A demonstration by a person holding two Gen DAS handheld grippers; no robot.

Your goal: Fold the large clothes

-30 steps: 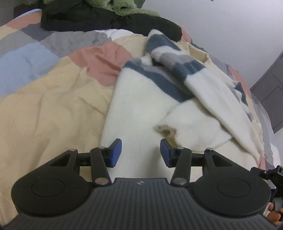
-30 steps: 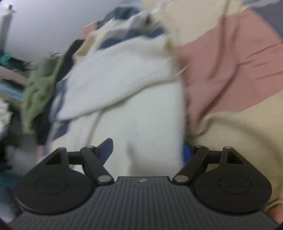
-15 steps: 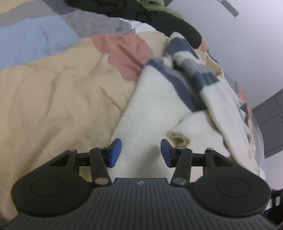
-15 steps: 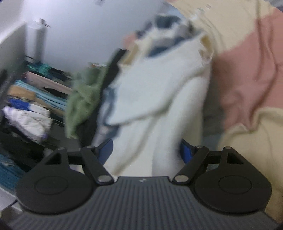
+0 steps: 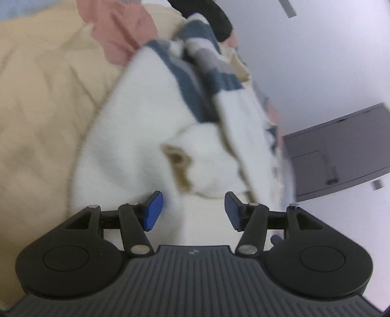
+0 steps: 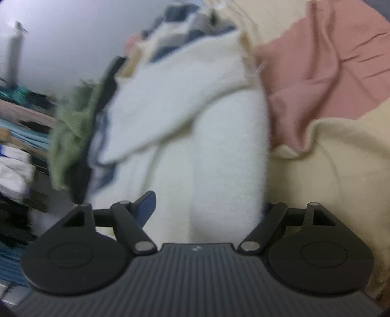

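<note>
A large cream fleece garment (image 5: 146, 126) with blue and grey stripes at its far end lies on the patchwork bedspread (image 5: 41, 102). My left gripper (image 5: 192, 209) is open just above the garment's near edge, with cloth between and below its blue pads (image 5: 153, 209). In the right wrist view the same garment (image 6: 195, 136) runs up between the jaws of my right gripper (image 6: 207, 207), which stands wide open. Its right pad is hidden behind the cloth. Both views are blurred by motion.
A black garment (image 5: 214, 17) lies at the far end of the bed. Green clothing (image 6: 70, 136) hangs beside it, with shelves of folded clothes (image 6: 17, 136) to the left. A grey cabinet (image 5: 341, 151) stands by the white wall.
Both cameras have swung: the left view tilted up and right, showing more wall and the cabinet. The right view shifted over the garment. Both grippers stayed open.
</note>
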